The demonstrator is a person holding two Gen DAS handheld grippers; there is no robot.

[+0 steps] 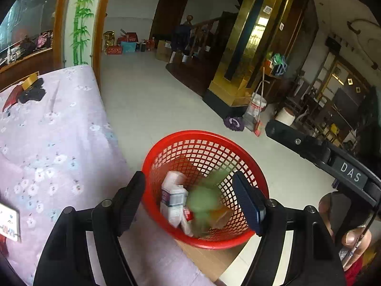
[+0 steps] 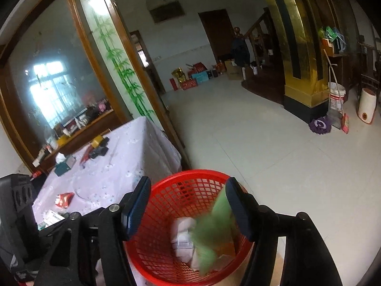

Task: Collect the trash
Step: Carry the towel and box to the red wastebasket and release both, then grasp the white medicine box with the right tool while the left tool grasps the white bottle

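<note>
A red mesh basket (image 1: 166, 147) stands on the floor beside the table; it also shows in the right wrist view (image 2: 166, 186). Inside lie white packets (image 1: 172, 197) and other wrappers. A blurred green wrapper (image 1: 204, 197) is in mid-air inside the basket, also seen in the right wrist view (image 2: 212, 233). My left gripper (image 1: 190, 205) is open and empty above the basket. My right gripper (image 2: 188, 212) is open above the basket, the green wrapper just below its right finger. A red crumpled wrapper (image 2: 63, 199) lies on the table.
The table with a lilac flowered cloth (image 1: 59, 131) is on the left, bearing a black and yellow item (image 1: 32, 88), small boxes (image 2: 63, 164) and a card (image 1: 8, 224). A gold pillar (image 1: 240, 59), mop (image 1: 234, 123) and bucket (image 1: 258, 106) stand across the tiled floor.
</note>
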